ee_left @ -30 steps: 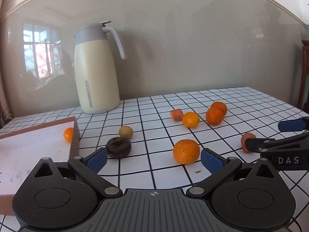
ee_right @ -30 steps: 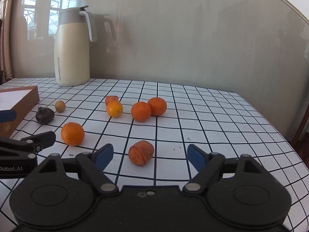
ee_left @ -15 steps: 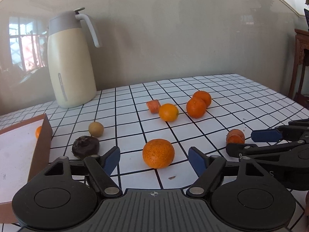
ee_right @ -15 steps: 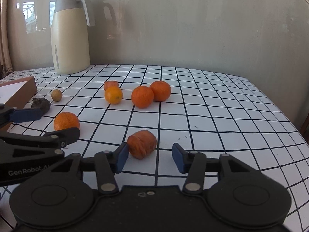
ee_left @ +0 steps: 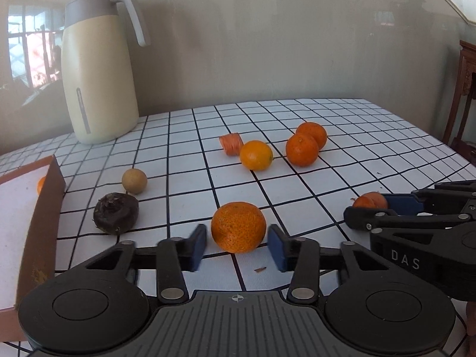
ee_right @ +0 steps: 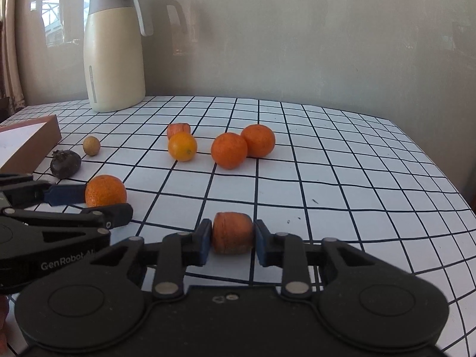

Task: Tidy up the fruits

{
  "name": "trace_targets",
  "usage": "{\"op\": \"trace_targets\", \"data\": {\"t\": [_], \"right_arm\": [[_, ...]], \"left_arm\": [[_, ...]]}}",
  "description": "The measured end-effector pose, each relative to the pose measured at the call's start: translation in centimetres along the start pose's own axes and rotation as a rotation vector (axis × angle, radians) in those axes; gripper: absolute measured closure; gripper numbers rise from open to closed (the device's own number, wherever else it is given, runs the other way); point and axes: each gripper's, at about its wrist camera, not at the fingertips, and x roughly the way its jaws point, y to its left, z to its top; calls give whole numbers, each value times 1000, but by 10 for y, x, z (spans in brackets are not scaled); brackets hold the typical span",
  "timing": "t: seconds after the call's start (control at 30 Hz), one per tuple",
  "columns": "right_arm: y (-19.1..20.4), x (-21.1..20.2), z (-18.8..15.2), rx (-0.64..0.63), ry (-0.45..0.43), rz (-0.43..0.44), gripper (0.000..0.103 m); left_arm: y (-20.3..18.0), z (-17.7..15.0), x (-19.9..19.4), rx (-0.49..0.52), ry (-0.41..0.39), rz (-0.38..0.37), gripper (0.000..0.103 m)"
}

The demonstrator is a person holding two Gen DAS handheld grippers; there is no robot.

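A rough-skinned orange (ee_left: 238,226) lies on the checked tablecloth between the blue pads of my left gripper (ee_left: 237,239). Its jaws are closing, with slim gaps still showing on both sides of the fruit. My right gripper (ee_right: 232,236) is shut on a stubby orange-red chunk (ee_right: 232,232), both pads pressing its sides. In the left wrist view that gripper (ee_left: 369,208) reaches in from the right with the chunk (ee_left: 369,200) at its tips. In the right wrist view the left gripper (ee_right: 104,203) comes in from the left around the orange (ee_right: 105,190).
Farther back lie a yellow-orange citrus (ee_left: 256,154), two mandarins (ee_left: 302,150), a second chunk (ee_left: 231,143), a small tan fruit (ee_left: 134,181) and a dark wrinkled fruit (ee_left: 116,212). A brown box (ee_left: 44,208) at the left holds a small orange. A cream jug (ee_left: 99,80) stands at the wall.
Both grippers have narrowed. The right one closed onto the orange-red chunk. The left one came forward to the rough orange and drew its pads in close to it.
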Motion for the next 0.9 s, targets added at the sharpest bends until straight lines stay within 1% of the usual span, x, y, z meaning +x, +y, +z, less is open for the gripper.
{"op": "trace_targets", "data": {"t": [0.17,0.4,0.6,0.9], "right_arm": [[-3,0,0,21,-3,-5,82],[-3,-7,0,12,-21,-28,82],[-1,-21,6,22,-70,-31,82],[23,-37,16,-6,-116,13,82]], "left_arm": [[0,-1,-1,-8,-3,-3,65],[3,-3,-11,-12,-38,-6,65],[12,0,-35,-15,-83,5,65],[36,-2,-79,-17,-144,51,65]]}}
